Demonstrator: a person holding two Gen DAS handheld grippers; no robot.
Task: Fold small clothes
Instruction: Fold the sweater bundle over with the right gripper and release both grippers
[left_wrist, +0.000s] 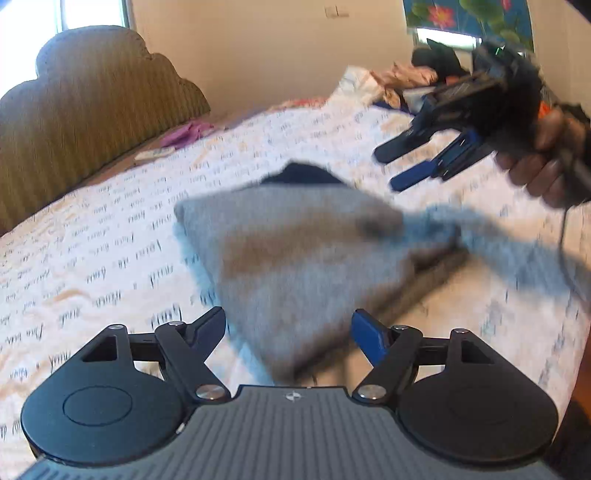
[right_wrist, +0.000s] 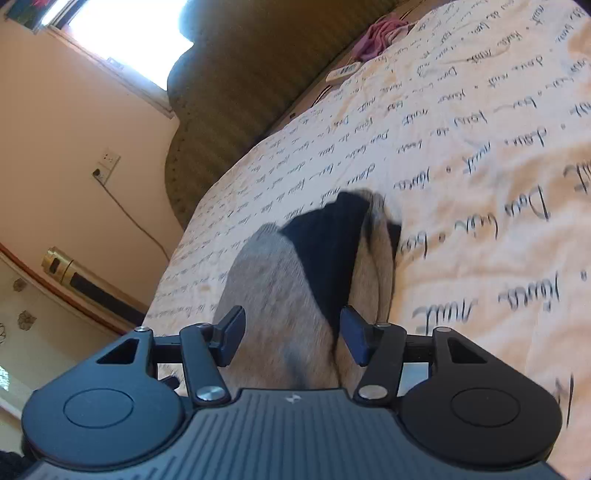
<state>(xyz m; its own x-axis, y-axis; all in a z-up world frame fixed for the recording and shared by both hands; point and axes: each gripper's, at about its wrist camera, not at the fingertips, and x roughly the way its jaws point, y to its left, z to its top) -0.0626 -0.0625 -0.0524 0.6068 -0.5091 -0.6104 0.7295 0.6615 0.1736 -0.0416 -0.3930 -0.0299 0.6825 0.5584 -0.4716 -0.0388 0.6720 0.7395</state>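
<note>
Grey sock (left_wrist: 295, 258), dark-toed, lies flat on the bed (left_wrist: 110, 240) beside the striped headboard (left_wrist: 92, 110). Left tongs (left_wrist: 288, 325) and right tongs (right_wrist: 291, 336): both parted, gripping nothing.

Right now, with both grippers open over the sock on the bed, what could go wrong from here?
1. The sock lies loosely bunched with its black part showing; either gripper closing now might pinch only one layer and undo the fold.
2. The left gripper sits low over the bedsheet, so it could snag sheet along with sock.
3. The right gripper hangs close by; the two could collide.
</note>
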